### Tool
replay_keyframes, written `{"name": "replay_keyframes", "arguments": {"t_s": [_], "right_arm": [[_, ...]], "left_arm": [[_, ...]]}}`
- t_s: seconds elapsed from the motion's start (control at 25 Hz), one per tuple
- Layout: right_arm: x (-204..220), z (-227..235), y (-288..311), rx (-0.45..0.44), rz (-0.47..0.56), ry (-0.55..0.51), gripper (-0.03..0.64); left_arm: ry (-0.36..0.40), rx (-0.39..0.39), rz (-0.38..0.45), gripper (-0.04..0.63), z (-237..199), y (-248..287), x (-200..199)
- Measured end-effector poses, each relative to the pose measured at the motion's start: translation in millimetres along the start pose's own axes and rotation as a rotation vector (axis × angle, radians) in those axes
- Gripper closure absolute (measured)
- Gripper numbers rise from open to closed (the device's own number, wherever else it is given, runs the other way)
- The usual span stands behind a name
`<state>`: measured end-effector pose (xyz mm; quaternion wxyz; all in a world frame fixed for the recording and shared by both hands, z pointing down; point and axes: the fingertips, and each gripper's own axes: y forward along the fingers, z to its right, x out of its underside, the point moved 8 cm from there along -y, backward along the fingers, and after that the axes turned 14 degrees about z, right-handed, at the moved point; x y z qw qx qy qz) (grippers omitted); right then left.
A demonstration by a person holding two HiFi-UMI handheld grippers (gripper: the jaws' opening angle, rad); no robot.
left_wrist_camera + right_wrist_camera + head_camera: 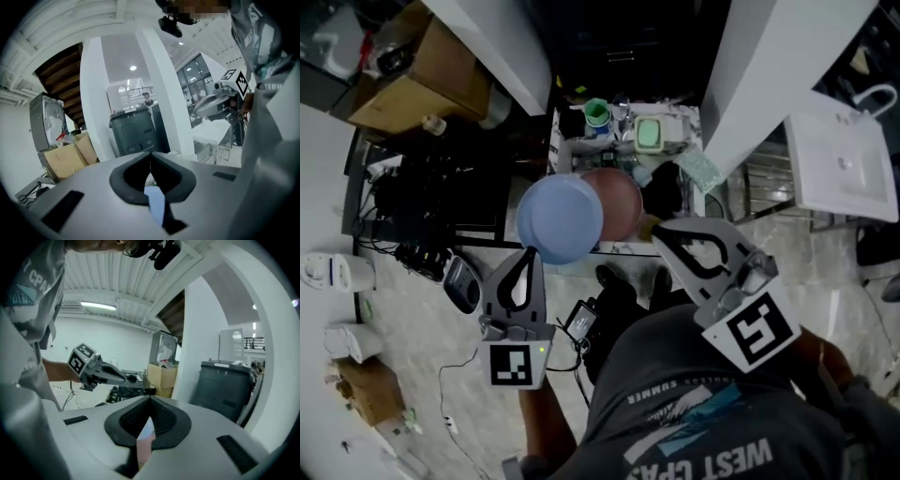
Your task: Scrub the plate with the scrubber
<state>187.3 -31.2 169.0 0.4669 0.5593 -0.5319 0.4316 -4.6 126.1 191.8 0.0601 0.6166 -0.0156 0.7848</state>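
Dim white tray upper centre holds green cup; left claw clamps blue plate, right claw clamps half-hidden pink plate.

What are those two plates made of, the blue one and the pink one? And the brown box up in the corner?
The blue plate looks like plastic: even matte colour with no shine, though the dim light leaves that open. The pink plate seems the same: flat dull pink with a thin edge. The box looks like plain cardboard, going by its dull tan faces.
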Motion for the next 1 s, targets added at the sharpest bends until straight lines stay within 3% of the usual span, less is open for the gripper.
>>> {"name": "replay_keyframes", "arguments": {"t_s": [0.12,0.28,0.6,0.76,1.0], "right_arm": [[-24.9,-26.5,1.7,-0.087,0.030,-0.019,0.588],[-37.9,-56.3,4.6,-0.141,0.052,-0.017,0.589],[-49.1,-130.7,15.5,-0.175,0.028,-0.017,0.589],[-58.3,-185.1,16.5,-0.188,0.016,-0.003,0.589],[-70.7,-267.8,17.2,-0.191,0.003,0.019,0.589]], "left_arm": [[0.009,0.013,0.052,0.591,10.2,-19.1,-32.0],[0.031,0.044,0.107,0.591,17.0,-43.7,-53.5],[0.008,0.095,0.145,0.591,15.4,-109.8,-49.7],[0.060,0.165,0.123,0.591,23.1,-159.5,-45.6],[0.039,0.162,0.119,0.591,19.2,-242.2,-32.4]]}}
